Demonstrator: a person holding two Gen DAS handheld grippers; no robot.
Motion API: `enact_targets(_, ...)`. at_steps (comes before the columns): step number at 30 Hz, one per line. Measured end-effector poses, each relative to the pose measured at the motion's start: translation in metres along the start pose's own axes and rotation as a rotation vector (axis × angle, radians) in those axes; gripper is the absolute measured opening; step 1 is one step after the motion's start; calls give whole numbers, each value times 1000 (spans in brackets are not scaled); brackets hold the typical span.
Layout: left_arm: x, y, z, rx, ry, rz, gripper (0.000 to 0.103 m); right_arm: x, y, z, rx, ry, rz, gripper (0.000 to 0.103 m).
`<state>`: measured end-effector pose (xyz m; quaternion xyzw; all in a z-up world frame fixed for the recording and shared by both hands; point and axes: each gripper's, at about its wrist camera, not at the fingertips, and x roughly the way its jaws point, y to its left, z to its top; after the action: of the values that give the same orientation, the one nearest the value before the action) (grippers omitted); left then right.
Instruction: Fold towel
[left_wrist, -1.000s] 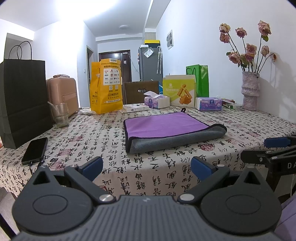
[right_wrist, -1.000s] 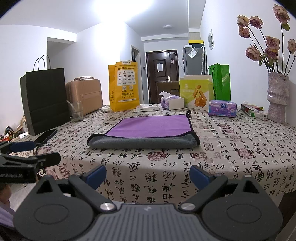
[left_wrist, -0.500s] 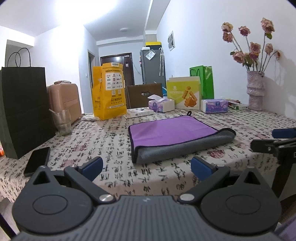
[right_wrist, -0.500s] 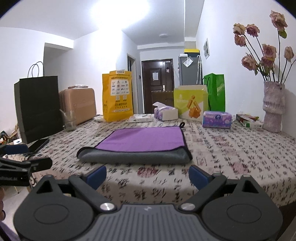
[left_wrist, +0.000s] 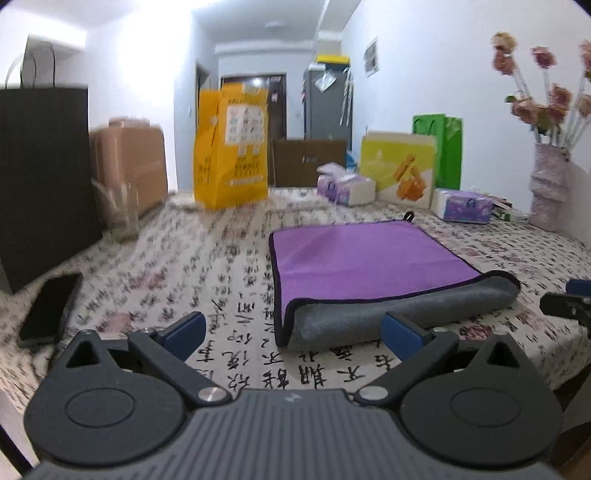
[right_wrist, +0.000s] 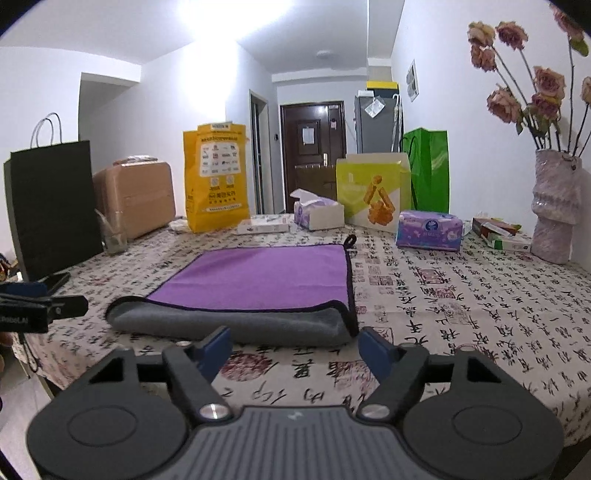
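Observation:
A purple towel with a grey underside (left_wrist: 365, 258) lies folded on the patterned tablecloth (left_wrist: 221, 280), its grey rolled fold facing me; it also shows in the right wrist view (right_wrist: 266, 280). My left gripper (left_wrist: 293, 330) is open and empty, just short of the fold's left corner. My right gripper (right_wrist: 293, 347) is open and empty, just short of the fold's right corner. Each gripper shows at the edge of the other's view: the right one (left_wrist: 569, 302) and the left one (right_wrist: 40, 306).
A black phone (left_wrist: 50, 310), a glass (left_wrist: 118, 214) and a black paper bag (left_wrist: 40, 177) stand at the left. A yellow bag (left_wrist: 231, 147), tissue boxes (right_wrist: 428, 229) and a flower vase (right_wrist: 556, 210) line the back and right.
Both grippers have moved forward over the table edge and a little higher, closing in on the towel's near fold. The towel has not moved.

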<state>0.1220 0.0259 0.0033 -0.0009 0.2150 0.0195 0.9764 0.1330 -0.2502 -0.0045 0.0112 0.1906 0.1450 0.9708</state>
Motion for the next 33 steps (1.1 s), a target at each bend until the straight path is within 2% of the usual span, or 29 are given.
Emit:
enact_targets(1,8,2,1,-10,18,-3,102,6,-2,1,1,10,1,69)
enact_targets(2,16,3,3,-19,34,-6,97,11,-4,1,0,22,3,67)
enact_targets(3,23,5,4,-26,44,-15,86,17,-6,2,-3,33,8,64)
enact_targets(5,35,7,6,-22,57,-42,71,28,-10,3,-8,48,12,63)
enact_targets(10,60,12,9,-45,105,-42,62,57,-21,12,-19,71,17,61)
enact_targets(13,71,16,10,-63,144,-65,51,77,-29,16,-26,90,19,51)
enact_targets(17,79,18,9,-68,193,-99,25,98,-39,18,-21,121,42,45)
enact_targets(18,80,17,9,-64,195,-105,23,102,-41,19,-20,126,50,44)
enact_targets(20,79,15,9,-47,197,-110,20,107,-45,20,-16,141,74,34)
enact_targets(22,80,14,9,-36,208,-119,19,112,-48,20,-15,164,96,18)
enact_targets(24,82,11,9,-15,216,-119,19,114,-49,19,-23,177,103,11)
enact_targets(29,83,9,11,-15,222,-120,5,114,-51,18,-35,182,116,7)
enact_targets(33,85,9,17,-13,243,-109,5,114,-51,21,-34,171,113,5)
